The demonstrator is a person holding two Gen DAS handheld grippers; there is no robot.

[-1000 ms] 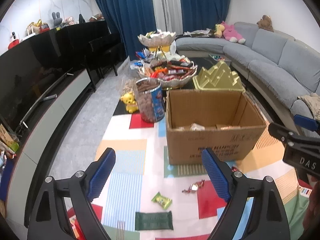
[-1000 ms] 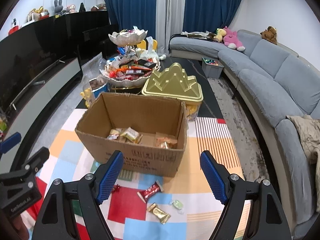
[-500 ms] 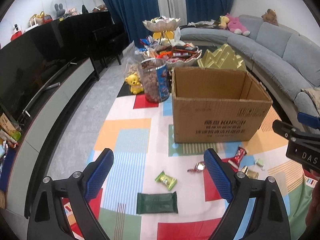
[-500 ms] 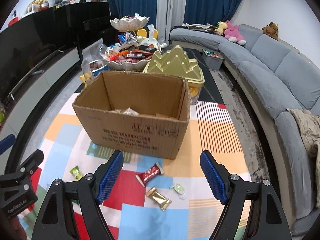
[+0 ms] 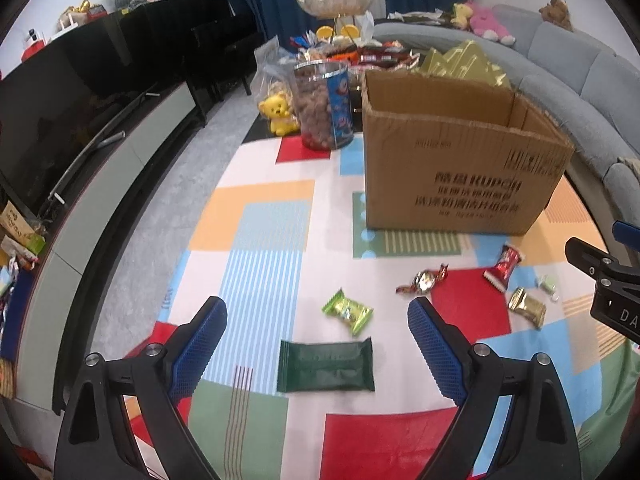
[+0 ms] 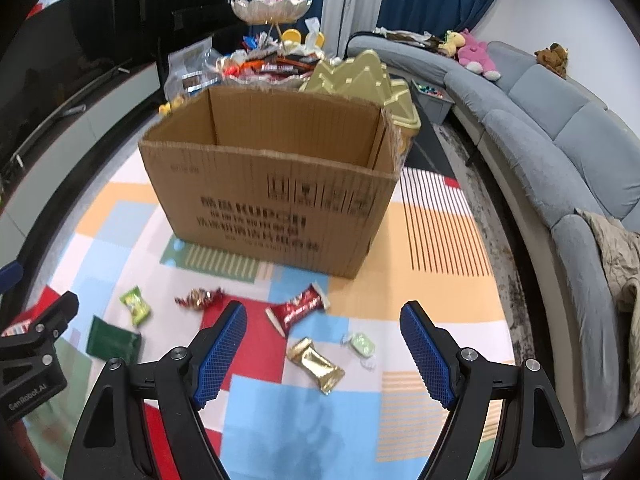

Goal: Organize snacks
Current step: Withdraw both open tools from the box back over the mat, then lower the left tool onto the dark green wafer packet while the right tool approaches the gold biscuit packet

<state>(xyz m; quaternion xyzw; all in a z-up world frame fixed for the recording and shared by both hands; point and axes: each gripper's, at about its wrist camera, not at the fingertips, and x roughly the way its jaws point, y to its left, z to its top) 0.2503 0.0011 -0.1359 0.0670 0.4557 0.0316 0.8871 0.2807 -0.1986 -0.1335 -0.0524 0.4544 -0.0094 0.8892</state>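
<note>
With both the left gripper [image 5: 316,334] and right gripper [image 6: 322,338] spread wide and empty, straddle the flat dark-green foil packet [image 5: 326,365] and crinkled gold-wrapped candy [image 6: 316,365] squarely before lifting into the open brown cardboard box [image 6: 276,196]

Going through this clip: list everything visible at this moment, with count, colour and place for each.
cardboard box: 1, brown, open-topped, on the patchwork mat
dark green packet: 1, on the mat between the left gripper's fingers
light green candy: 1, just beyond the dark packet
twist-wrapped candy: 1, red and silver, near the box front
red bar: 1, in front of the box
gold packet: 1, beside the red bar
pale green candy: 1, right of the gold packet
snack jar: 1, clear with blue label, left of the box
yellow bear toy: 1, beside the jar
sofa: 1, grey, right
left gripper: black, blue pads, open
right gripper: same, open
</note>
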